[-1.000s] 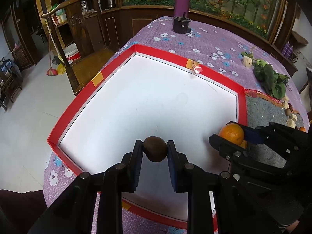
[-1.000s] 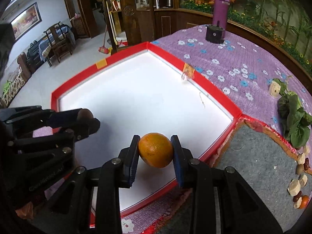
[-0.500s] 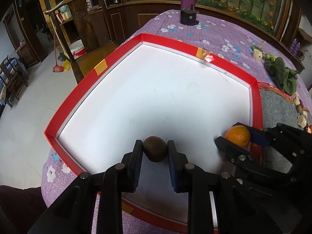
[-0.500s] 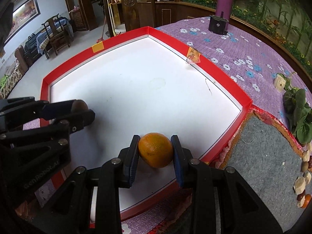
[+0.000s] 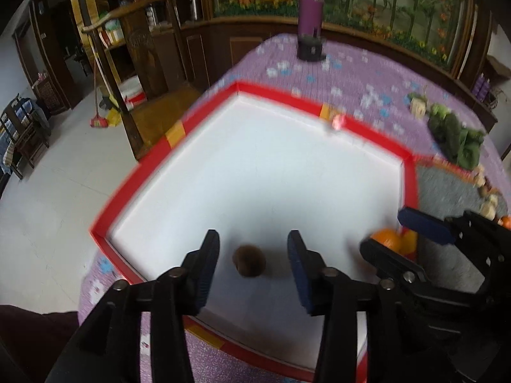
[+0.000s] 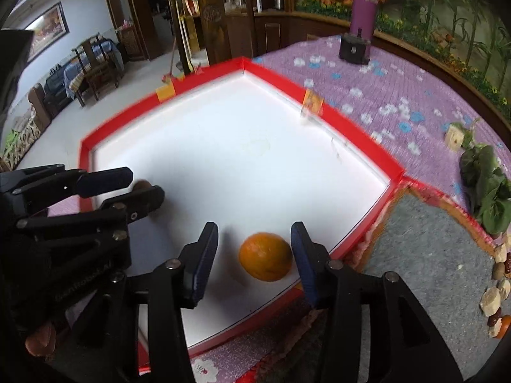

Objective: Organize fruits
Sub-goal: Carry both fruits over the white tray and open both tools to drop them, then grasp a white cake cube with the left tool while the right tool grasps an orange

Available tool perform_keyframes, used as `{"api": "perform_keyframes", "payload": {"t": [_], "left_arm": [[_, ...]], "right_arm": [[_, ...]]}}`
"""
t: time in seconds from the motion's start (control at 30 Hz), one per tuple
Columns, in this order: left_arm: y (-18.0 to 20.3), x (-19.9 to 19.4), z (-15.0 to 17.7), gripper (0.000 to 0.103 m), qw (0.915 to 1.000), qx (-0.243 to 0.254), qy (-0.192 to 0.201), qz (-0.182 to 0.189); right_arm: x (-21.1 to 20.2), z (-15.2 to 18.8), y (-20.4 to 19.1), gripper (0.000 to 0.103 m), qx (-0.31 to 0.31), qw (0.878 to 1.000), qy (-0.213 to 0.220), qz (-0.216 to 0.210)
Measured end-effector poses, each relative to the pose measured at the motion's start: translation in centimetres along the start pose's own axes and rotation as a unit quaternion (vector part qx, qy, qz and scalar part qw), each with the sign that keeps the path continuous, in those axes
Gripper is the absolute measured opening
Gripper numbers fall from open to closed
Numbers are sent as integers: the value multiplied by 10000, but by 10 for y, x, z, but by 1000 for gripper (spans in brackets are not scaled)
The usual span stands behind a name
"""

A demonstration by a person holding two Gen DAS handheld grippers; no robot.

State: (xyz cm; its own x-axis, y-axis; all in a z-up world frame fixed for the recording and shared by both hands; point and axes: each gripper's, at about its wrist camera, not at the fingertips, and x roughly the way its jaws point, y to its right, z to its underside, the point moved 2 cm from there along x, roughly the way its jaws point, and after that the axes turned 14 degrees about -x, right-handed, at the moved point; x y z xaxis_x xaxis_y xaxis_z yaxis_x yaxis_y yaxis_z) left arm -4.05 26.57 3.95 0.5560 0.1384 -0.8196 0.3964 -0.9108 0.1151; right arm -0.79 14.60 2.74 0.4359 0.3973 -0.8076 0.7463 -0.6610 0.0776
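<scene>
A brown kiwi lies on the white floor of the red-rimmed tray, near its front left edge. My left gripper is open, with its jaws on either side of the kiwi and apart from it. An orange lies on the tray floor near the front right rim. My right gripper is open around it; the right pad is close to the orange. The orange also shows in the left wrist view, partly hidden by the right gripper. The kiwi peeks out behind the left gripper in the right wrist view.
The tray sits on a purple flowered tablecloth. A purple bottle on a black base stands at the far side. Green leaves and several small food pieces lie on a grey mat to the right.
Both grippers have opened and let go of their fruit. The kiwi and the orange now rest on the tray floor. Both cameras have pulled back slightly.
</scene>
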Motion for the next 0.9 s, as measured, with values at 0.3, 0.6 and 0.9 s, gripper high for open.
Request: {"api": "perform_keyframes", "payload": {"t": [0.3, 0.6, 0.9], "left_arm": [[74, -26, -4, 48, 9961, 561, 204, 653], [193, -24, 43, 48, 9735, 1553, -357, 1640], [275, -23, 80, 53, 9498, 2092, -730, 2207]], "right_arm": [[-68, 31, 51, 50, 645, 9955, 503, 484], [-129, 124, 144, 49, 1741, 9732, 297, 1474], [-155, 199, 216, 49, 2488, 9482, 66, 1974]]}}
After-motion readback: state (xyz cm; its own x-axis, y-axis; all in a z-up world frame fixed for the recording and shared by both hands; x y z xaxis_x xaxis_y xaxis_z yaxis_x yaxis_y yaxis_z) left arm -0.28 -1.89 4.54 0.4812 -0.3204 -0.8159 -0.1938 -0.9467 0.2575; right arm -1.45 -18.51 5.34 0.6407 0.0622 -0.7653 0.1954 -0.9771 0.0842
